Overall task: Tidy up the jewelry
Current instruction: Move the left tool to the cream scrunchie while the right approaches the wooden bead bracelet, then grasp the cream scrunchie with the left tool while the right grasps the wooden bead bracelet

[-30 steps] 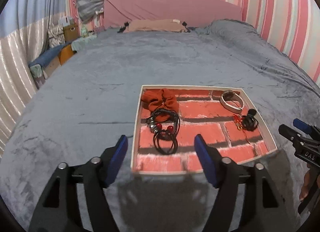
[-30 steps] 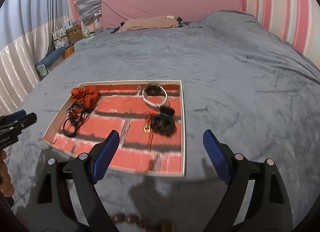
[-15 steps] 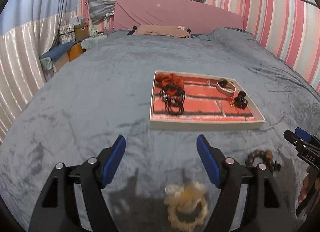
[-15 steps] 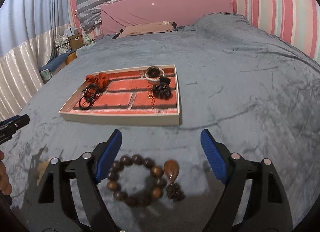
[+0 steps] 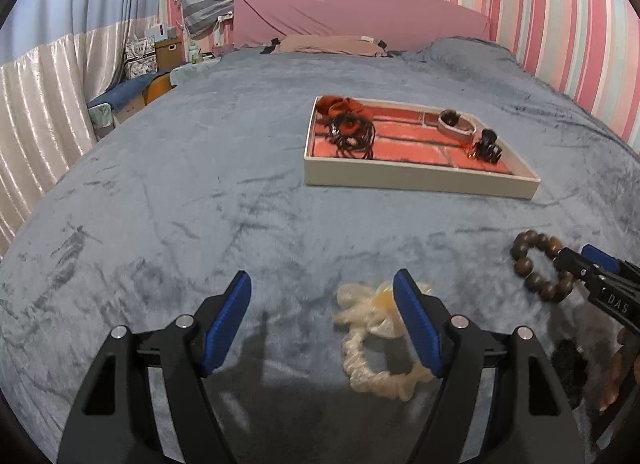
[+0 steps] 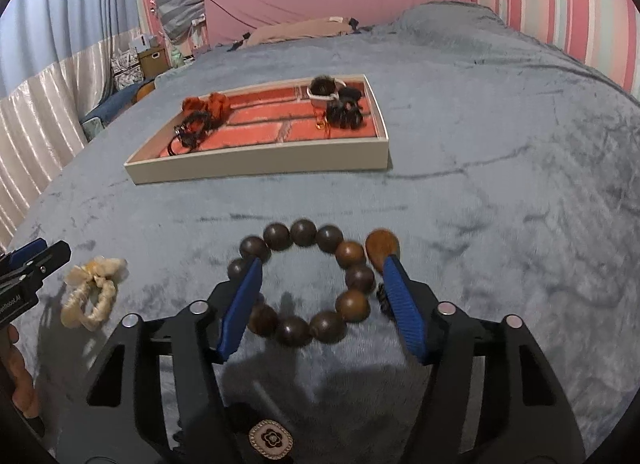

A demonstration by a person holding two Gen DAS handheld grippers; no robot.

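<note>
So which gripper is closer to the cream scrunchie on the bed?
Left. The left gripper is over the cream scrunchie, one finger partly covering it. The right gripper is off to the side, its closing jaws around the wooden bead bracelet.

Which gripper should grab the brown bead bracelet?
Right. The right hand-held gripper already straddles the bead bracelet, jaws closing around it. The left hand-held gripper sits by the cream scrunchie.

We see a brown bead bracelet point(image 6: 304, 284) flat between the closing right jaws, cream scrunchie point(image 5: 376, 344) by the left jaws, tray point(image 6: 260, 163) beyond
</note>
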